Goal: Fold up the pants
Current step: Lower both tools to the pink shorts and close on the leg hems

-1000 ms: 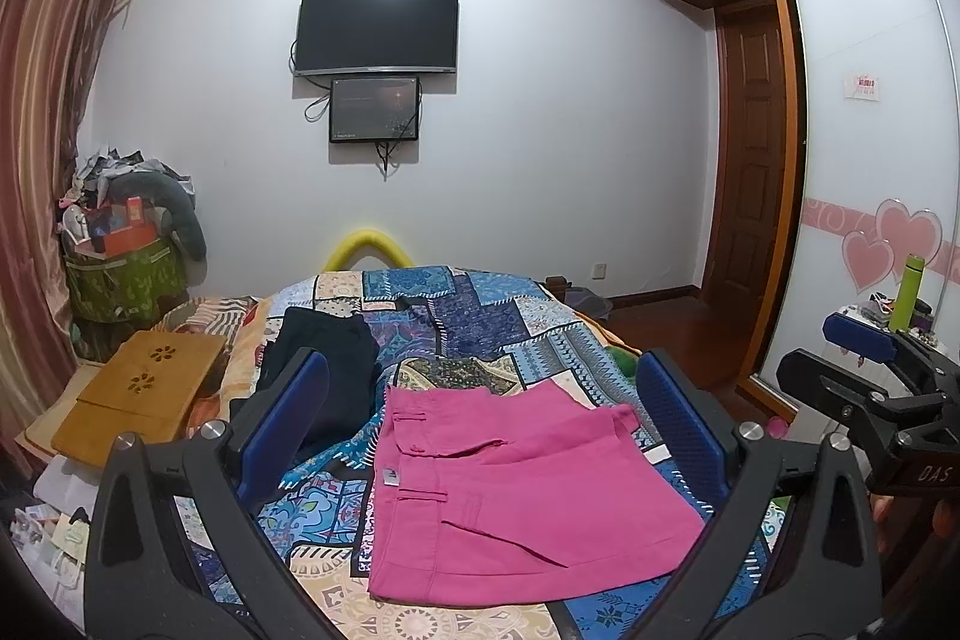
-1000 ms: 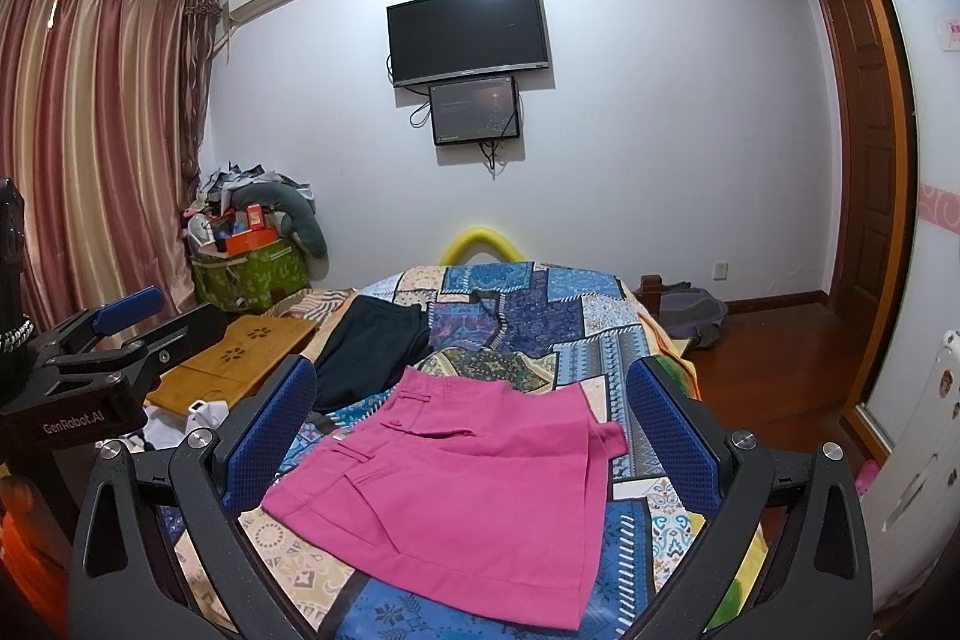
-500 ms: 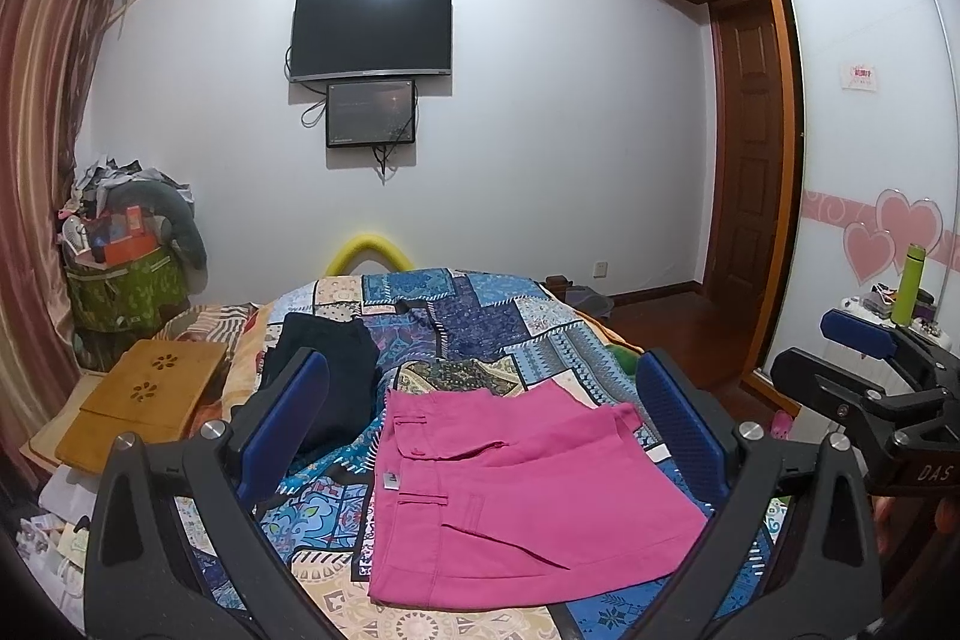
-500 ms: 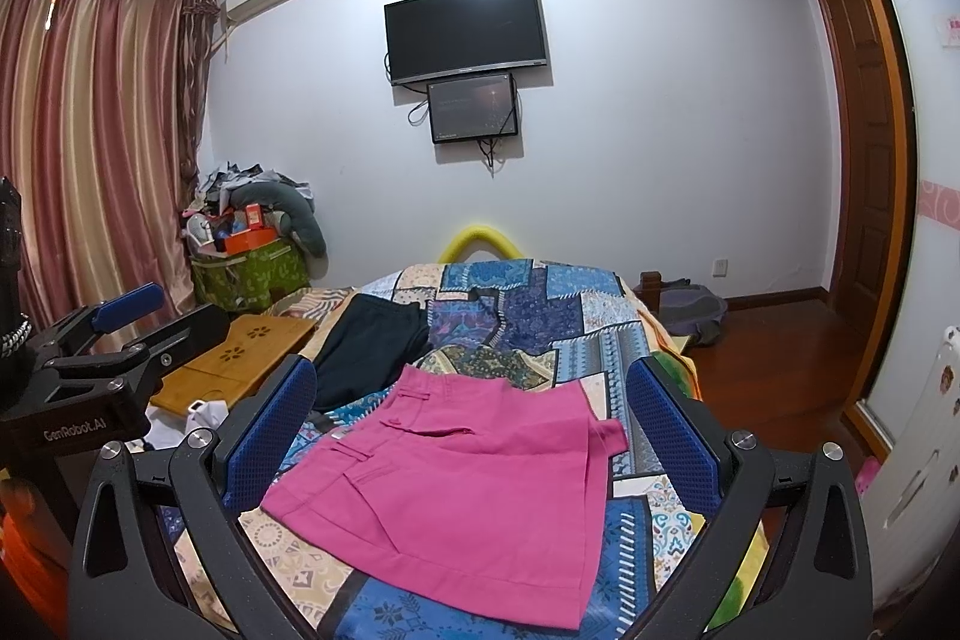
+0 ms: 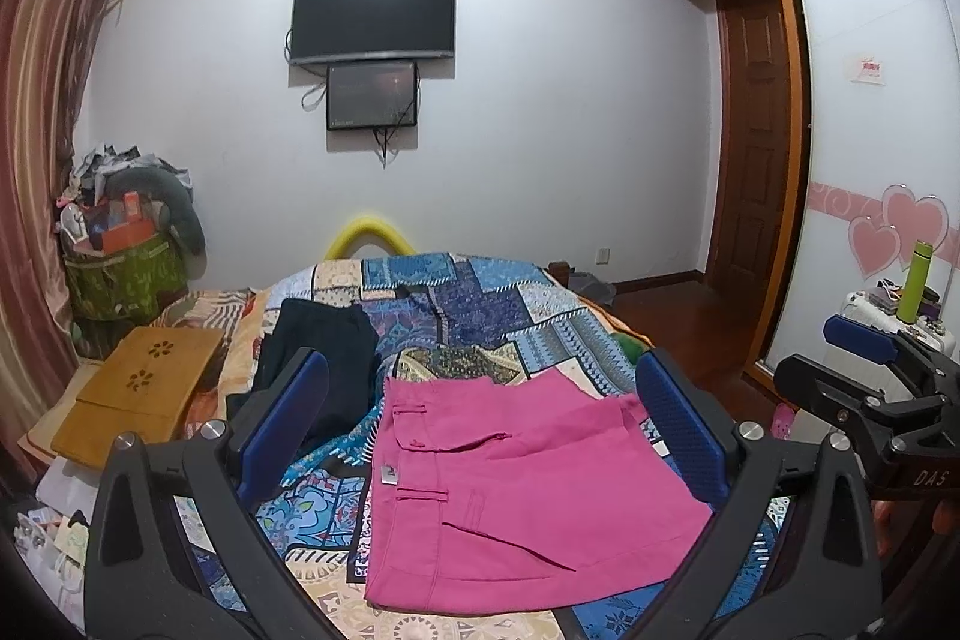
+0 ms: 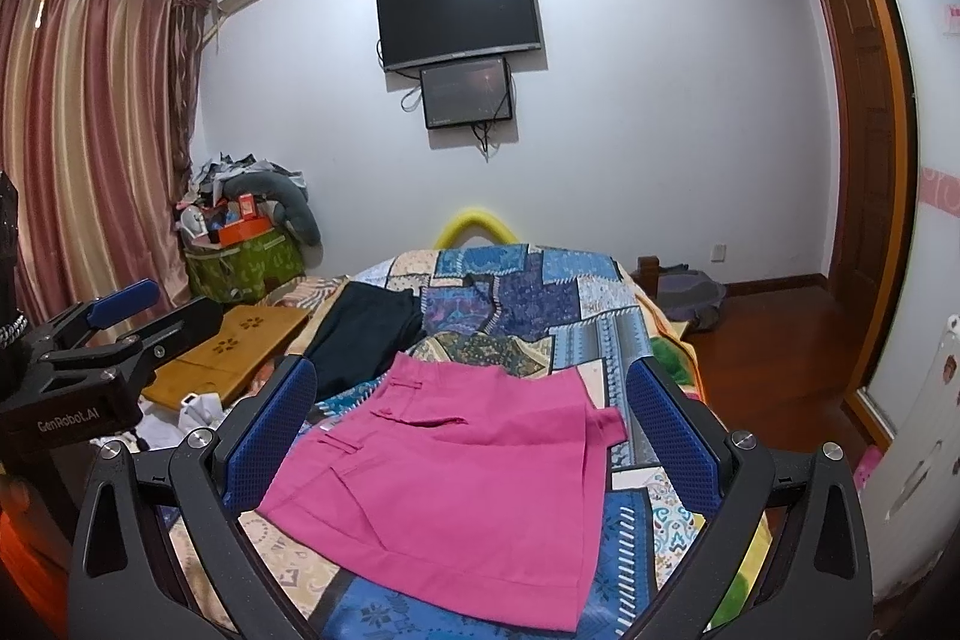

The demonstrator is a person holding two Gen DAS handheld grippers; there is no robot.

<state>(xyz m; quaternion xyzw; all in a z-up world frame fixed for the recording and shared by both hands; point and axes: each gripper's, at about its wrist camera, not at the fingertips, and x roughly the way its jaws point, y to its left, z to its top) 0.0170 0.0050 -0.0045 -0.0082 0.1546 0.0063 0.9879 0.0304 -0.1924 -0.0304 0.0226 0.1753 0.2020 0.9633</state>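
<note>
Nearest, the left gripper (image 5: 480,421) and the right gripper (image 6: 471,418) both gape wide with nothing between their blue pads, held above the near end of the bed (image 5: 510,316). The pink pants (image 5: 516,484) lie folded flat on the patchwork quilt. Beyond them lies a dark garment (image 5: 318,358). Only the left view shows a green bottle (image 5: 916,283) far right; the right view alone shows the full curtain (image 6: 90,130).

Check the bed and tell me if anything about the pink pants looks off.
Nothing damaged. The pink pants lie folded on the quilt, askew to the bed, with one corner sticking out at the right. Both grippers are open and clear of them.
</note>
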